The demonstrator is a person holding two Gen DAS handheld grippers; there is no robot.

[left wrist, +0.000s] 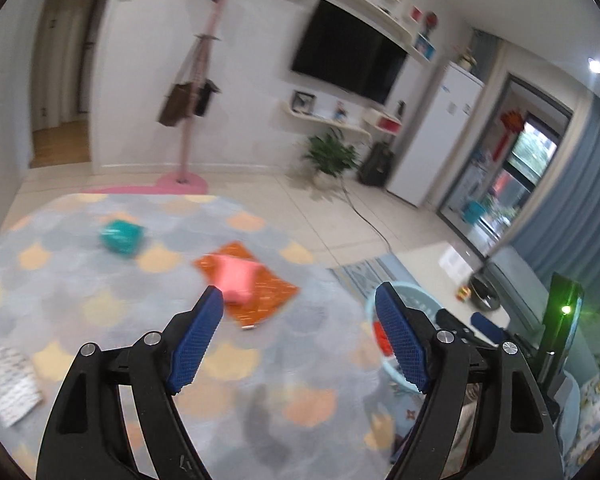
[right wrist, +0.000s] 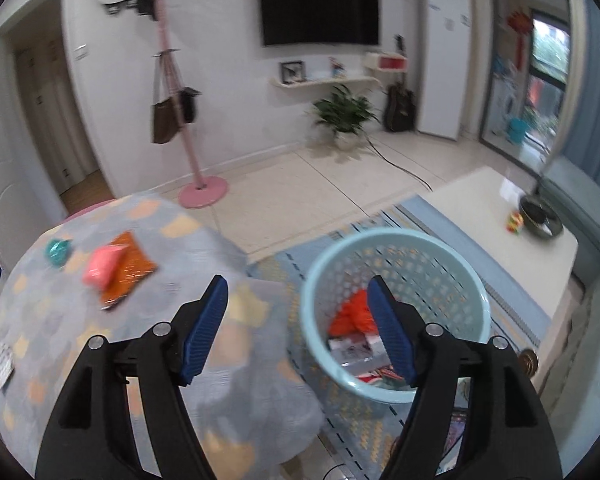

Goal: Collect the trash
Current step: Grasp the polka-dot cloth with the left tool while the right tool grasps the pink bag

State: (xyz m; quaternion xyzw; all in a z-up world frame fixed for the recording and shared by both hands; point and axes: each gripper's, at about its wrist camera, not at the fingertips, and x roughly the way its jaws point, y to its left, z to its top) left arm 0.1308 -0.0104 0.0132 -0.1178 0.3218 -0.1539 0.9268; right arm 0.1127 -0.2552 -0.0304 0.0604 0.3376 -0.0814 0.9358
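Right wrist view: light-blue basket [right wrist: 396, 248] holds orange wrapper [right wrist: 350, 316] and packets; both tools gape wide, empty.

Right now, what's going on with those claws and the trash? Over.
Left gripper open, empty. Right gripper open, empty. Pink packet, orange wrapper, teal wad on table; basket part-filled. Path clear.

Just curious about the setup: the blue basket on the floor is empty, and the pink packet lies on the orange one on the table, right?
Not quite: the basket already holds trash, as the right wrist view shows. The pink packet does lie on the orange one.
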